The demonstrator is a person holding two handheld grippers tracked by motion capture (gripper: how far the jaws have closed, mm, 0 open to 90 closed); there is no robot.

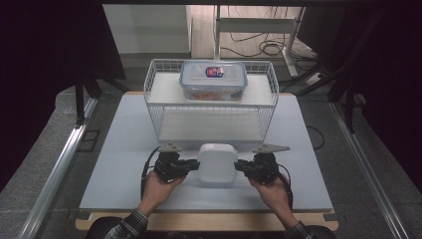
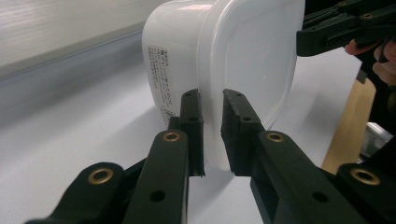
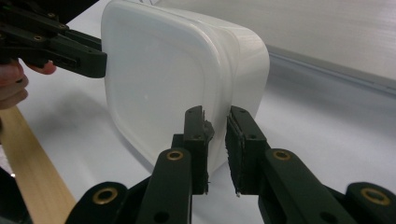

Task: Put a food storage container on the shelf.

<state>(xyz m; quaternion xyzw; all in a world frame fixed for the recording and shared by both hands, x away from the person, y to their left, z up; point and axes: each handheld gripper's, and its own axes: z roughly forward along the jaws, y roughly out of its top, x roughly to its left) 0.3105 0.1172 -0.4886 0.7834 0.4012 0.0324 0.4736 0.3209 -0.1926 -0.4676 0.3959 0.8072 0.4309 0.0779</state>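
1. While both hands rest low on the tabletop [image 1: 114, 174], the left gripper [image 1: 193, 164] is clamped on the rim of the white tub [image 1: 217, 164] at the tub's 9 o'clock side.
2. The right gripper [image 1: 240, 166] is clamped likewise on the rim at 3 o'clock, so the tub sits squarely between the two, each hand equally near.
3. In the left gripper view the pads pinch the thin lip of the tub [image 2: 224, 70]; the right gripper view shows the same pinch on the opposite edge [image 3: 177, 79].
4. The tub is smooth, translucent white plastic, a rounded square with no marked long axis.
5. Its way out lies toward 12 o'clock, where a wire rack [image 1: 154, 84] carries a clear lidded box [image 1: 214, 82].
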